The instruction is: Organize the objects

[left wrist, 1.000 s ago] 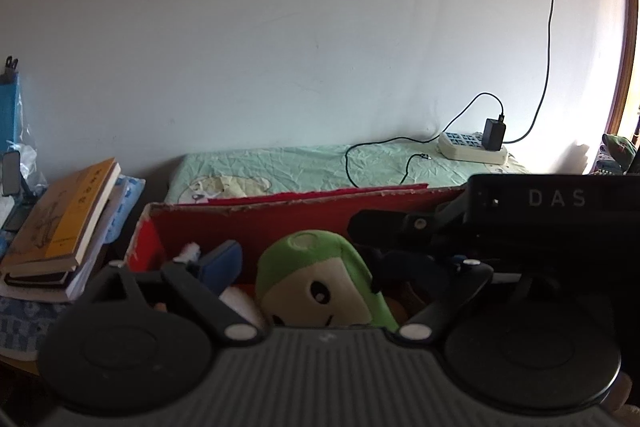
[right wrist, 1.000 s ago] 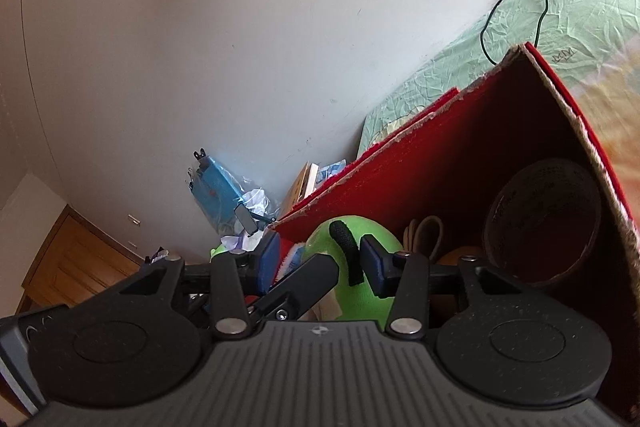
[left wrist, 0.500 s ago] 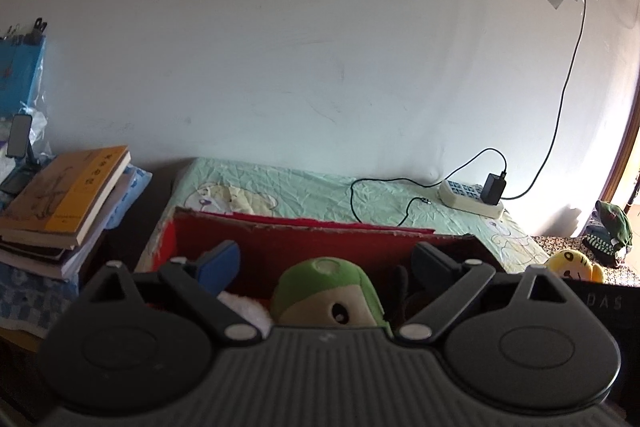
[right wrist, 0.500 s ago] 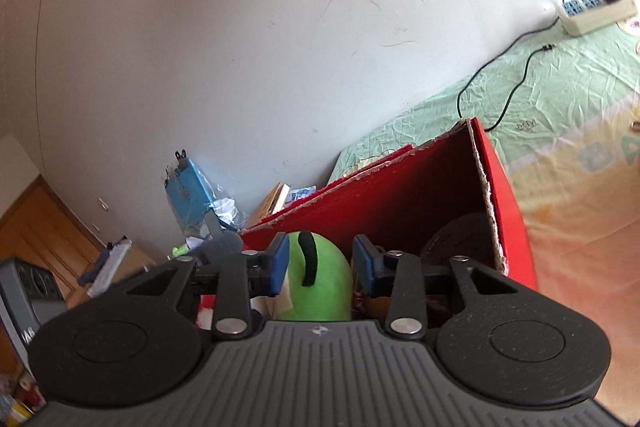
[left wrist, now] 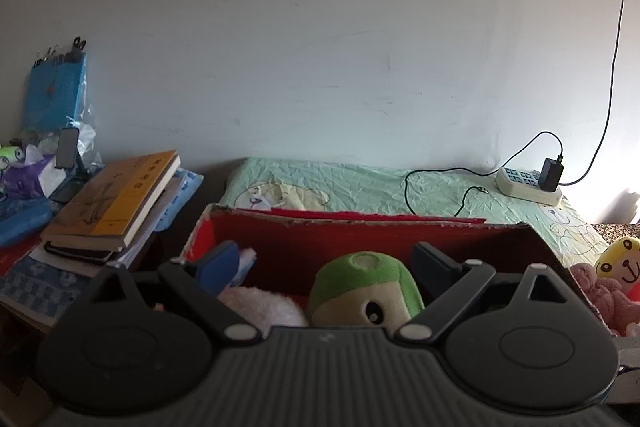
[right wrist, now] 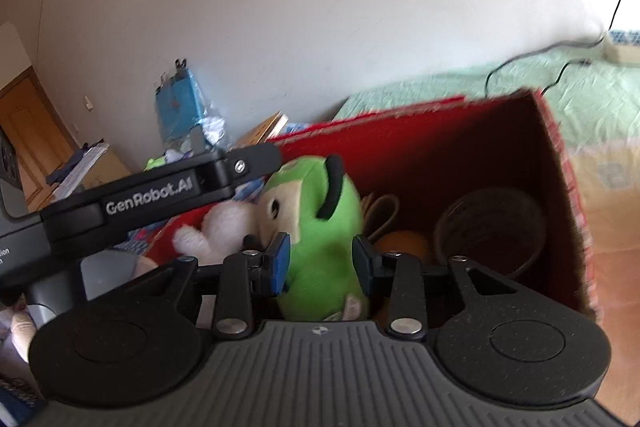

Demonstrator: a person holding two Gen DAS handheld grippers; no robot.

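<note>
A green plush toy (left wrist: pixel 366 287) lies in the red cardboard box (left wrist: pixel 360 227) beside a white plush (left wrist: pixel 256 307). My left gripper (left wrist: pixel 326 263) hangs open over the box's near side, its fingers wide on either side of the green toy's head and touching nothing. In the right wrist view my right gripper (right wrist: pixel 320 261) is shut on the green plush toy (right wrist: pixel 320 227), both pads pressed into its body. The left gripper's black housing (right wrist: pixel 152 195) crosses that view at the left, above the white plush (right wrist: pixel 216 231).
The box also holds a brown roll (right wrist: pixel 490 231) and an orange thing (right wrist: pixel 400 243). A yellow plush (left wrist: pixel 618 261) and a pink one (left wrist: pixel 600 291) lie right of the box. Stacked books (left wrist: pixel 116 203) sit left; a power strip (left wrist: pixel 528 183) lies on the green sheet.
The right gripper has narrowed onto the green plush and rolled towards level. The left gripper's housing has come into the right view; the black body is gone from the left view.
</note>
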